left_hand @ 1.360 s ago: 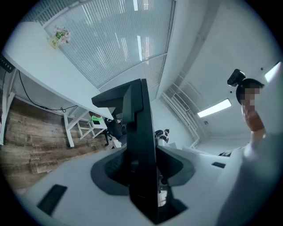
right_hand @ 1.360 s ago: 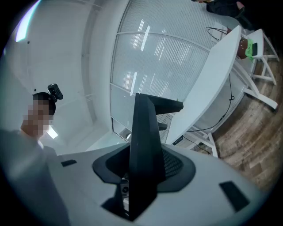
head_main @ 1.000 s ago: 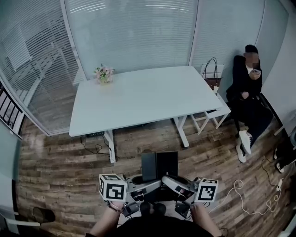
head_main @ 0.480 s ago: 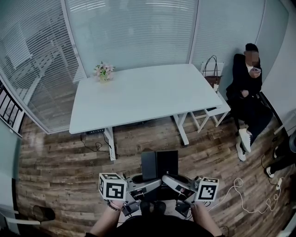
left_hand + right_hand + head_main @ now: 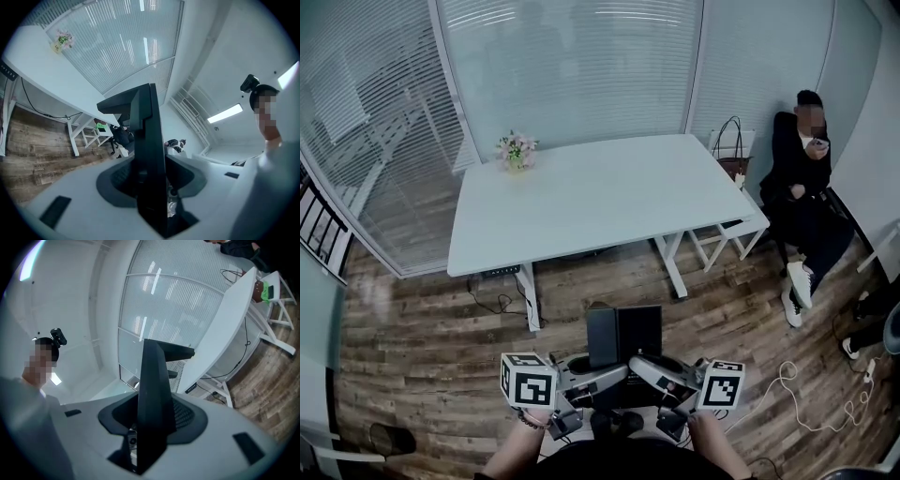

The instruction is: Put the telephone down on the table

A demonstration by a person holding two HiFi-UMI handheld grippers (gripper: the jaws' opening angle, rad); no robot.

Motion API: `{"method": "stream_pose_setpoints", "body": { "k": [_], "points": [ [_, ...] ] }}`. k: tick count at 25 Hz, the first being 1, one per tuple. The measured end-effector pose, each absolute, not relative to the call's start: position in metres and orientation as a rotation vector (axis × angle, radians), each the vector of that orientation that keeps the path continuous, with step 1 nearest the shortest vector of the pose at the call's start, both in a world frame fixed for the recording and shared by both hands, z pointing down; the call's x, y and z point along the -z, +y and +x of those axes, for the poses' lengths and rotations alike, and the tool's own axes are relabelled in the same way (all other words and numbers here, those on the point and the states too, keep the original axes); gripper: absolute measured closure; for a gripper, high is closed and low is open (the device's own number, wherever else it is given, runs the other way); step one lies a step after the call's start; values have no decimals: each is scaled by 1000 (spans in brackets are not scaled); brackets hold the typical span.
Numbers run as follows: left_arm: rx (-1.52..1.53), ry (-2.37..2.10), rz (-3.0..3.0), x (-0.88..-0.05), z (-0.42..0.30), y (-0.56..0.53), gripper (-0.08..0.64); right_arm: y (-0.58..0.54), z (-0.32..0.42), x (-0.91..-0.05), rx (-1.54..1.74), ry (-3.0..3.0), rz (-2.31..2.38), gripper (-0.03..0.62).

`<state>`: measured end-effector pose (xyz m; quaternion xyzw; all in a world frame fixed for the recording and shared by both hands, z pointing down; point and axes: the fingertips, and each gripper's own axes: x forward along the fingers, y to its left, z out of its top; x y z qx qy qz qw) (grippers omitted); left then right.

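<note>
Telephone (image 5: 623, 335): a flat black slab held off the ground between the two tongs, close in front of the person, over the wooden floor and well apart from the white surface.
Left tongs (image 5: 151, 183): closed on the telephone's left part. The left gripper view shows the slab edge-on, standing between the two grey jaws with a pad on either side of it.
Right tongs (image 5: 152, 420): closed on the telephone's right part in the same way, with the slab edge-on between the jaws in the right gripper view.
Marker cubes: one on each of the tongs, to the left and right of the telephone in the head view.
Hands: the left hand (image 5: 528, 422) and right hand (image 5: 703, 427) grip the tongs from below the cubes.
Floor (image 5: 422, 328): wood planks. A pale cable (image 5: 787, 384) lies in loops on them to the right.
Surface (image 5: 591, 202): a white table on white legs, beyond the telephone.
Flowers (image 5: 516, 150): a small bunch in a pot at the far left corner of the surface.
Stool (image 5: 727, 234): white, just beside the right end of the surface, with a handbag (image 5: 731, 155) on it.
Seated person (image 5: 802, 178): in dark clothes, by the right wall.
Glass wall (image 5: 572, 66): with blinds, behind the surface.
</note>
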<state>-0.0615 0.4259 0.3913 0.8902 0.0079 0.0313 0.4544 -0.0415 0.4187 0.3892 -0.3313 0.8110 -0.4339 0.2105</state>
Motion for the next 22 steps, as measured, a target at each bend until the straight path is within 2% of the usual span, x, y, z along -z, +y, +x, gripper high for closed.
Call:
{"method": "stream_pose_setpoints", "body": {
  "k": [22],
  "points": [
    [-89,51,2192,-399,-82,410,362,404,-61,-397,1201,2228,-956,428]
  ]
}}
